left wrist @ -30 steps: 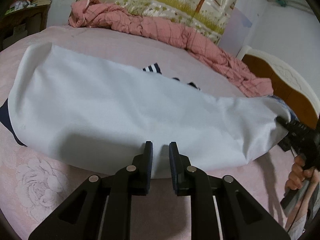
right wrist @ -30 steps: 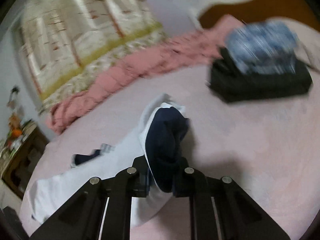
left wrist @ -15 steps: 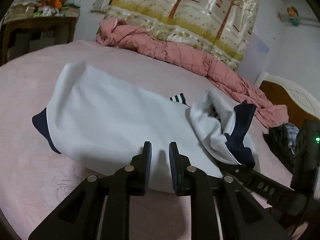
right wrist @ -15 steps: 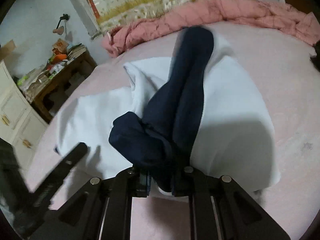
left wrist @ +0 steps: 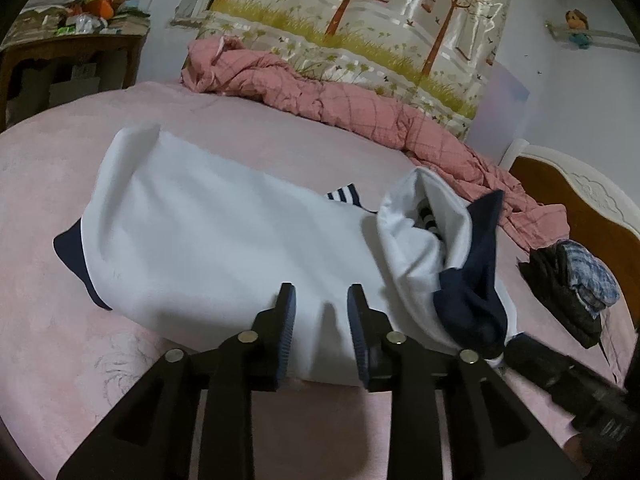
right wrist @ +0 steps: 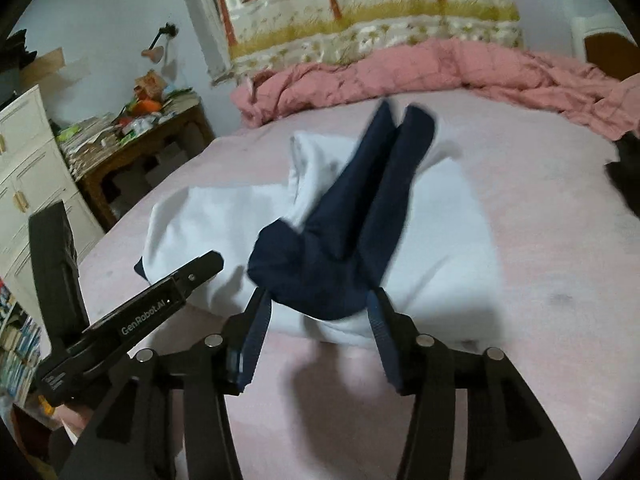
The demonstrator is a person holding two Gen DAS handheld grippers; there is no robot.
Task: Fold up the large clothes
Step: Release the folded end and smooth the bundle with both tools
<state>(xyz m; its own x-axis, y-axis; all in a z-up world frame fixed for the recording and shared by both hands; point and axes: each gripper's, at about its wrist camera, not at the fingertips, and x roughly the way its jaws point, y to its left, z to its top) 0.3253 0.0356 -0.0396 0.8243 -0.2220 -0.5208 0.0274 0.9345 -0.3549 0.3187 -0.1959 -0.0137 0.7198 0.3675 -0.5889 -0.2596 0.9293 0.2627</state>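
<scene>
2 striped cuffs (left wrist: 347, 197) half hidden under white garment (left wrist: 208, 240)

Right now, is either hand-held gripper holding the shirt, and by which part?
Neither. Both have just been opening: the left hand-held gripper straddles the white shirt's near edge, the right hand-held gripper its navy sleeve, pads clear.
</scene>
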